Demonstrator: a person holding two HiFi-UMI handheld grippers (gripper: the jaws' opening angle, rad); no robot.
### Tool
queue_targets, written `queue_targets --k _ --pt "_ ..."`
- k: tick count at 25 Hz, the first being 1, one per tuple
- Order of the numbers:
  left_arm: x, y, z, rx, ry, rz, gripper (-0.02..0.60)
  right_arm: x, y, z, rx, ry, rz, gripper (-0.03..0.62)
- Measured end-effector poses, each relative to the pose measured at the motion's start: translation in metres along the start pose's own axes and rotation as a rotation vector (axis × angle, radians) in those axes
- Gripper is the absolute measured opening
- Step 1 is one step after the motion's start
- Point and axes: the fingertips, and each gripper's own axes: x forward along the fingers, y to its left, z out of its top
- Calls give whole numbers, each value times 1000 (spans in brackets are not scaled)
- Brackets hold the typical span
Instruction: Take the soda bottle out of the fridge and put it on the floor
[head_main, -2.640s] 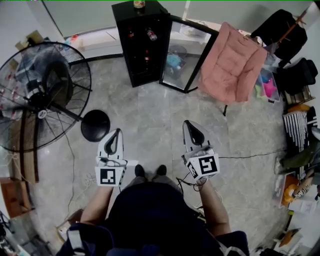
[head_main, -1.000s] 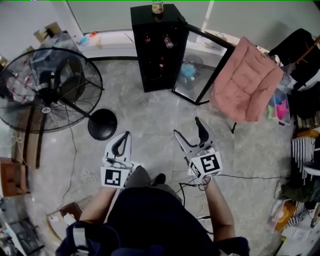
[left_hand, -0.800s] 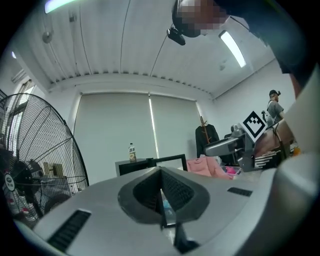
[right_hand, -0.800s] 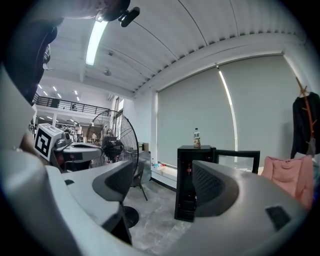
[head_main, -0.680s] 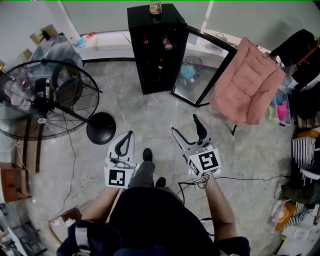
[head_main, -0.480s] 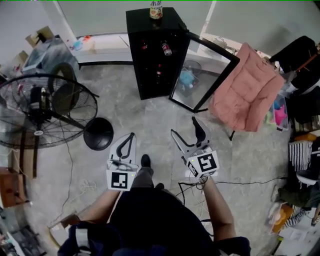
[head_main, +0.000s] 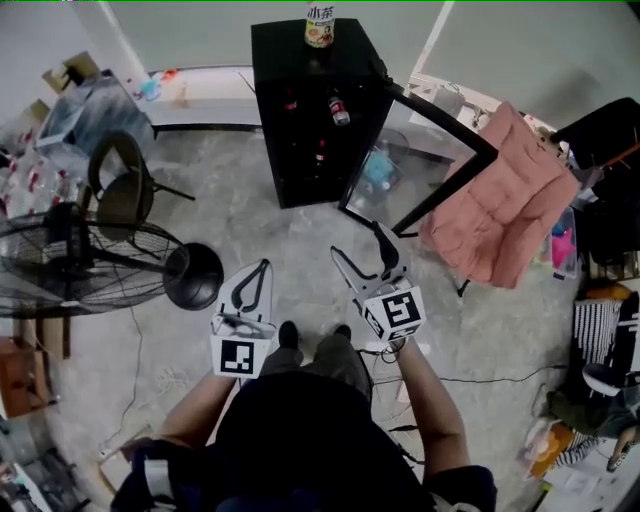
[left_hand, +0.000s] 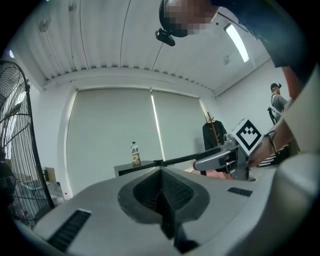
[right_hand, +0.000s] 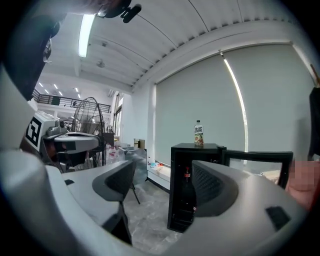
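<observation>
Two grippers hang low in front of the person, over the grey floor and well short of the fridge. The left gripper has its jaws pressed together with nothing in them; its own view shows the pads meeting with no gap. The right gripper has its jaws spread wide and is empty. In its own view the fridge shows through the gap, but far off, not between the pads.

Beside the grippers on the left stands a fan. Off to the right a pink cushion hangs over a frame.

Farther on is the black fridge, with its glass door swung open to the right. The soda bottle stands upright on an upper shelf, right of centre, with a red label and a dark body. Other bottles sit dimly on shelves to its left and below. A tea bottle stands on the fridge top.

If full, the soda bottle will likely be fairly heavy for its size and stiff from its own pressure. It is smooth, and perhaps damp and slick from the cold. The best hold looks to be across the straight body at the label, jaws level, not at the tapering neck. It is set far enough in that the jaws must pass the shelf edge.
</observation>
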Motion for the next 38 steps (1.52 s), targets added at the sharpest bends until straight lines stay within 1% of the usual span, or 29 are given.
queue_targets --k 2,4,10,14,17,21,23,27,32,38 --pt "23 4 -4 6 10 27 21 21 -21 -6 -5 1 26 366" --pt "45 8 -7 -4 15 71 21 40 -42 -13 -7 5 55 365" --pt "96 20 -3 1 23 243 21 90 -96 -21 -29 4 181 366" --pt "119 26 -3 -6 31 350 21 123 -122 -33 -44 11 264 365" --pt "130 33 -10 -22 39 396 21 153 -136 -45 -44 14 291 365" --pt "134 48 -19 -24 59 408 21 188 -143 -57 -33 20 277 365" --pt "138 57 -22 -10 54 399 21 207 -146 -62 -37 15 260 365" --pt "145 72 -29 -18 45 369 21 247 -151 -76 -46 15 214 365" --pt "146 87 -50 0 55 333 21 299 -156 -109 -52 39 175 365" --pt "158 93 -81 -6 100 346 21 358 -179 -149 -53 55 166 365"
